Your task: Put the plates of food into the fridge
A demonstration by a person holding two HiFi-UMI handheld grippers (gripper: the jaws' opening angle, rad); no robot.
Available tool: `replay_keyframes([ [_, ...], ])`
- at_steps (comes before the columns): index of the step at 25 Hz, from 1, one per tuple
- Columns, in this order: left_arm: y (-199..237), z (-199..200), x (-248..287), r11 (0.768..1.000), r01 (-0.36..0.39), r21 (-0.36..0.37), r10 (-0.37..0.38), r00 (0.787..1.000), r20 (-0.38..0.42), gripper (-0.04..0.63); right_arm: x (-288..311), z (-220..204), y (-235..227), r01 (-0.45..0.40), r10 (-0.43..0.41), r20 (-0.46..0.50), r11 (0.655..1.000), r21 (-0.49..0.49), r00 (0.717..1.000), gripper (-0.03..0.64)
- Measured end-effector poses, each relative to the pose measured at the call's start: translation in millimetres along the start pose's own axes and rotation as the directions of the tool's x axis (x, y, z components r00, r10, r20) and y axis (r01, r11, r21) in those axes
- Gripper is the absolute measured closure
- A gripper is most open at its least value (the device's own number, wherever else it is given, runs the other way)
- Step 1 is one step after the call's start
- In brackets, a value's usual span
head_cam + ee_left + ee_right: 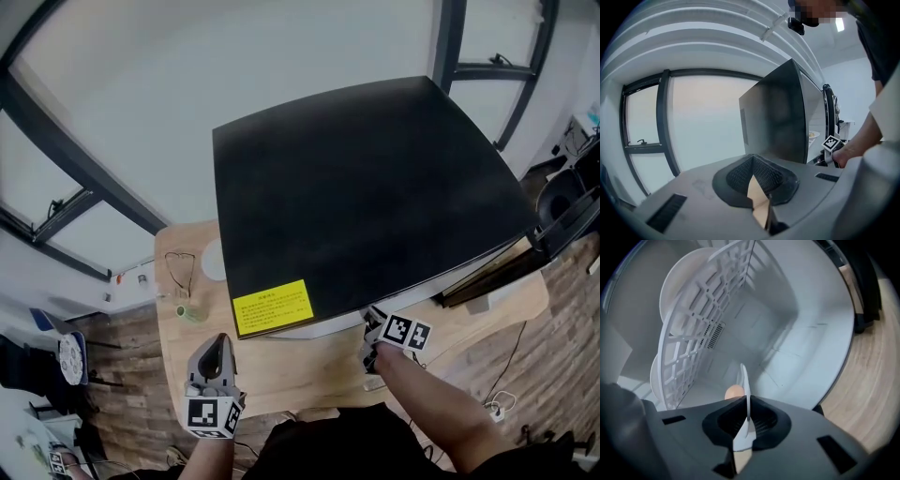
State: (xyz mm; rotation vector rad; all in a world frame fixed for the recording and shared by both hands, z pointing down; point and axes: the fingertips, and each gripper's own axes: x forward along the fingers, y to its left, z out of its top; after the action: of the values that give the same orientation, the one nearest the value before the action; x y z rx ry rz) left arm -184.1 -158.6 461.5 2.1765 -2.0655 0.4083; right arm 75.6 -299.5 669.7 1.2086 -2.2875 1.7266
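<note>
At the near edge of a wooden table, the left gripper hangs idle. Its jaws are pressed together on nothing, seemingly kept back so that the other hand has room to work.

To the right, the right gripper reaches in under the black top of a small fridge. Its jaws pinch the rim of a white plate that carries a pale brown piece of food. The plate is gripped by its very edge, so the tool stays clear of the food, and it runs parallel to the white rack beside it. That suggests it is being carried flat so nothing slides off.

The plate is already inside the white compartment, on the open side of the rack and apart from it, and has not been set down. The door stands swung out to the right, leaving the mouth of the fridge free for the arm.

Beyond the rack, pale round shapes may be plates already stowed, though the bars hide too much to be sure. The next move looks like a short, careful lowering, the risk being a knock against the rack.

On the table to the left of the fridge lie a pair of glasses and a small green roll, both well clear of the work.
</note>
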Motion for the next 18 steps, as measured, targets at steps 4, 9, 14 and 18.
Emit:
replay_keyframes([
  [4, 8.8, 3.3, -6.3, 1.000, -0.029, 0.000, 0.029, 1.000, 0.004, 0.591, 14.9, -2.2, 6.7, 0.036, -0.040, -0.044, 0.995, -0.090, 0.998, 0.586],
  [9, 21.1, 5.5, -15.6, 0.999, -0.052, 0.007, 0.052, 0.999, 0.011, 0.591, 21.8, 1.9, 6.8, 0.101, -0.114, -0.040, 0.965, -0.242, 0.993, 0.578],
  [14, 23.4, -3.9, -19.0, 0.998, -0.057, -0.013, 0.057, 0.998, 0.008, 0.591, 24.8, 7.9, 0.3, 0.165, -0.195, -0.027, 0.886, -0.434, 0.980, 0.524],
  [18, 20.2, -1.9, -19.6, 0.999, -0.048, -0.012, 0.049, 0.999, 0.023, 0.591, 22.1, 15.5, -8.5, 0.236, -0.278, 0.032, 0.744, -0.626, 0.960, 0.477],
])
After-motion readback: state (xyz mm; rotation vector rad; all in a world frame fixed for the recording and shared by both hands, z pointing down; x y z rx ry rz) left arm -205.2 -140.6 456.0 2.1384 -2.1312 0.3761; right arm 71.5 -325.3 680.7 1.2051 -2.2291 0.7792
